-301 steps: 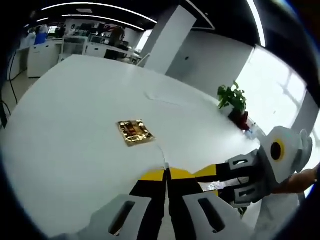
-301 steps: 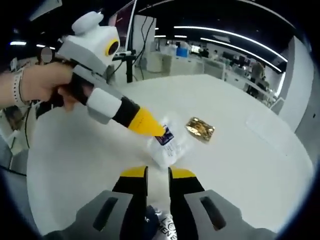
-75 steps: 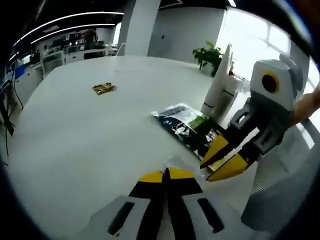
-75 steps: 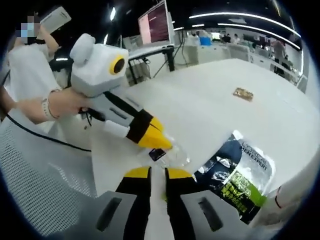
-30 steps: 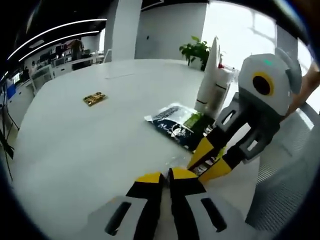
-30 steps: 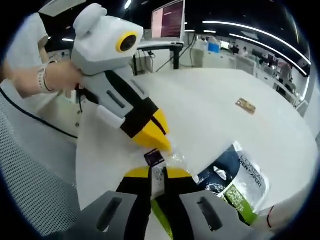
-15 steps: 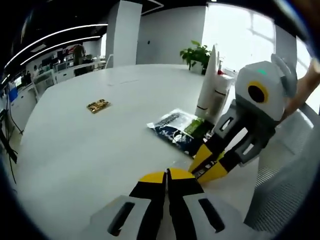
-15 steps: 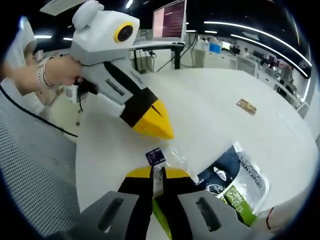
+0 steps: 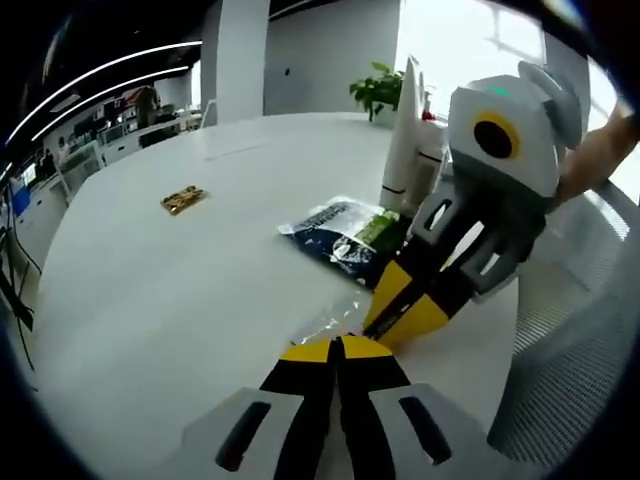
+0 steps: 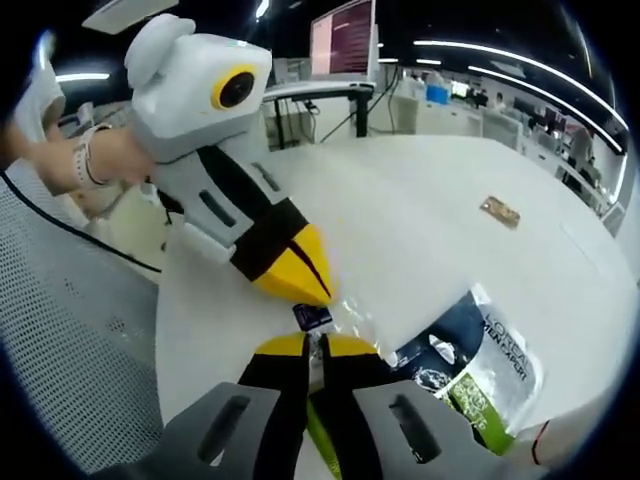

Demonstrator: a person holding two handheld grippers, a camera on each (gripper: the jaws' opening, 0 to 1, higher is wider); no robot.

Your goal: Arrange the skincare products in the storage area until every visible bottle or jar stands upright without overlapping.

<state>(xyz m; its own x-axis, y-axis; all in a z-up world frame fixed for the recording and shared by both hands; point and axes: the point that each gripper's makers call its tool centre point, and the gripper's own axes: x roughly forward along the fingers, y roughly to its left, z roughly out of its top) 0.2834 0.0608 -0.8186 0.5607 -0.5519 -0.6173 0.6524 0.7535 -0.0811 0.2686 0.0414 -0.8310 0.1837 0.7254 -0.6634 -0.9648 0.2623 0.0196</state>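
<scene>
**A:** Checking the tongs first. Gripping anything?

**B:** Yep. Right tongs [image 10: 318, 345] clenched on a clear sachet [image 10: 330, 318]: thin crinkly film with a small purple label, pinched right at the near edge of the table [image 10: 420, 200]. Left tongs [image 10: 308, 288] squeezed closed too, with the yellow wedge tips touching the sachet's far end by the label. Can't tell whether actually nipping the film.

**A:** And from the left gripper view?

**B:** Much alike. Left tongs [image 9: 337, 347] pressed together at the bottom, with the glossy clear sachet [image 9: 330, 322] just past the tips. Right tongs [image 9: 398, 318] poking in from the right, down onto the same film. Can't make out anything inside the sachet.

**A:** Other products?

**B:** Lying flat just right of the sachet, a dark pouch [image 10: 470, 365]. Shiny plastic, navy with a green patch and white lettering, definitely not upright. Beyond it in the left gripper view, a tall white bottle [image 9: 405, 140], tapered and smooth, standing upright near a leafy plant [image 9: 378, 88]. Way out on the smooth white table, a small flat gold packet [image 10: 500, 211], well apart from everything else. Also a grey mesh chair [image 10: 60, 340] at the near left, and a hand [image 10: 105, 160] wrapped round the left tongs' handle.
</scene>
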